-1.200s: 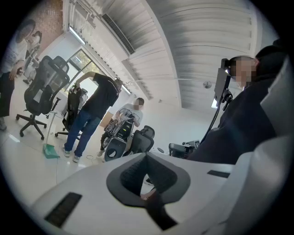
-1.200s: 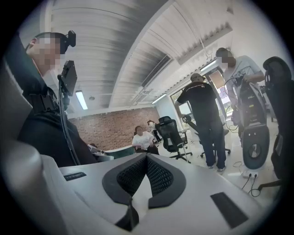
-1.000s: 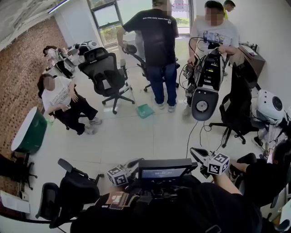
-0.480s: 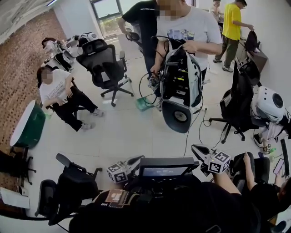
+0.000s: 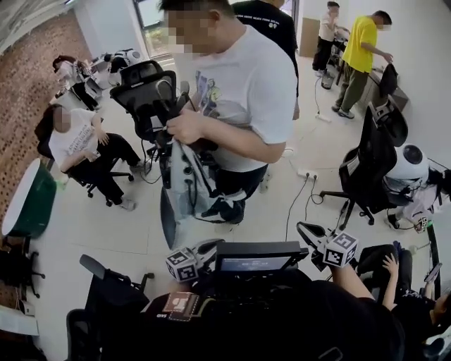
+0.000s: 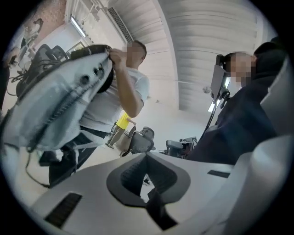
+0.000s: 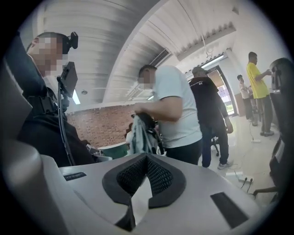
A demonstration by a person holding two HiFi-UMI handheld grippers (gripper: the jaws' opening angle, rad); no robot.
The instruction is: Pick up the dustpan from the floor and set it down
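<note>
Dustpan was not visible in any of the three views, so its place on the floor (image 5: 106,233) could not be read. A person (image 5: 246,92) in a white shirt stood close in front of both grippers and carried a grey pack (image 5: 180,183). Together they covered the middle of the floor, and the dustpan probably lay somewhere behind them. This is only a judgement.

The left gripper (image 6: 146,158) had its pads pressed together with nothing between them. The right gripper (image 7: 147,158) looked the same, closed and empty. In the head view both were low and near the body, with the left gripper (image 5: 211,248) at the left and the right gripper (image 5: 304,231) at the right. Both pointed forward, toward the person and the pack.

The coming move depends on where the dustpan lay from the fingers, and this could not be told. Its long axis and the nearer hand could not be told either. The way forward looked blocked while the person stood there.

Counted:
- Dustpans in sight: none.
- Grippers: two.
- Packs: one.
- People: six. These were the one in front, one in black (image 5: 271,21) behind him, two seated at the left (image 5: 74,137) (image 5: 63,70) and two at the far right (image 5: 363,49) (image 5: 328,28). One more hand (image 5: 389,265) showed at the lower right.
- Black chairs: at least three (image 5: 144,88) (image 5: 370,166) (image 5: 106,296).
</note>
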